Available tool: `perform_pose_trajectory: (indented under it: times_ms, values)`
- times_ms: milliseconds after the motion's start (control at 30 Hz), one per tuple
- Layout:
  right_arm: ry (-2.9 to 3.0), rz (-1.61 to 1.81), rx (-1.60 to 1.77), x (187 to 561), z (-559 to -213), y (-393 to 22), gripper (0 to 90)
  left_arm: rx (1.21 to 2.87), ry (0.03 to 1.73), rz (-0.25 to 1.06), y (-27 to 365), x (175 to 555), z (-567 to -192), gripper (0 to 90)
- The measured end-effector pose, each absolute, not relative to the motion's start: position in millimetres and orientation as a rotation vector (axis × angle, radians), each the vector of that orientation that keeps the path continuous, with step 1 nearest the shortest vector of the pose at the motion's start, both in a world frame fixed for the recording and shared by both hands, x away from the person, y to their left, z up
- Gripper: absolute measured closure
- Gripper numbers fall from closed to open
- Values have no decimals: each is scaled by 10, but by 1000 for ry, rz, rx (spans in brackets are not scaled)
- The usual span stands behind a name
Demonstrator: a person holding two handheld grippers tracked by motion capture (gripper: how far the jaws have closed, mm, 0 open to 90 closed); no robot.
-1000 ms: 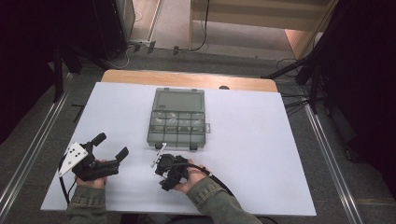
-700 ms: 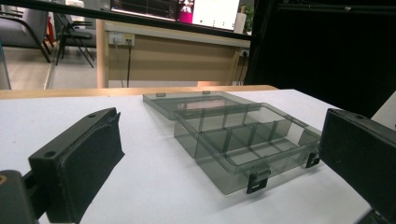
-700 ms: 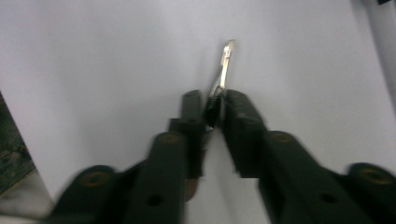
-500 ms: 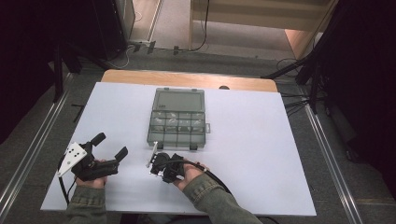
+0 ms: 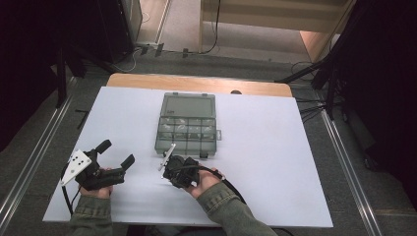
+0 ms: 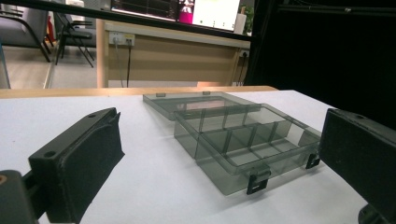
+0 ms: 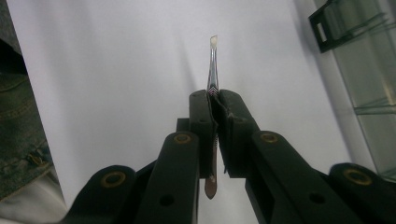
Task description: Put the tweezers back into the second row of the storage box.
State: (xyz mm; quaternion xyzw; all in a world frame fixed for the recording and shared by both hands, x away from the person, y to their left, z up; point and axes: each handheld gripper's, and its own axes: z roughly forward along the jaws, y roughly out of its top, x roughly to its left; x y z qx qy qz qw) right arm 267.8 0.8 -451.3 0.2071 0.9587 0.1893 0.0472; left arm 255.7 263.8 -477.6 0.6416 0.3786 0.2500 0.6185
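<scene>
A smoky clear compartment box (image 5: 187,132) lies open in the middle of the white table, its lid flat on the far side. My right gripper (image 5: 172,164) sits just in front of the box's near edge. In the right gripper view it (image 7: 218,98) is shut on thin metal tweezers (image 7: 213,60), whose tip sticks out past the pads over the white surface. My left gripper (image 5: 117,152) rests at the near left, open with nothing between its jaws. From the left gripper view (image 6: 219,154) the box (image 6: 243,140) lies ahead with its latches facing me.
The white table sheet (image 5: 295,162) has free room to the right of the box and at the near side. A wooden strip (image 5: 196,83) runs along the far edge. Metal rails (image 5: 344,157) and dark stands flank the table.
The right hand has shifted a little left and toward the box's near edge, and its gripper has turned. The left gripper has stayed where it was.
</scene>
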Motion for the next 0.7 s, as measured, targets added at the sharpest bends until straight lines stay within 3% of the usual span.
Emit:
perform_pose_trajectory:
  times_ms: [700]
  values:
    - [2811,807,761,2942,-4287,-204,864,1479,872,573,2635,2565,-4777,0]
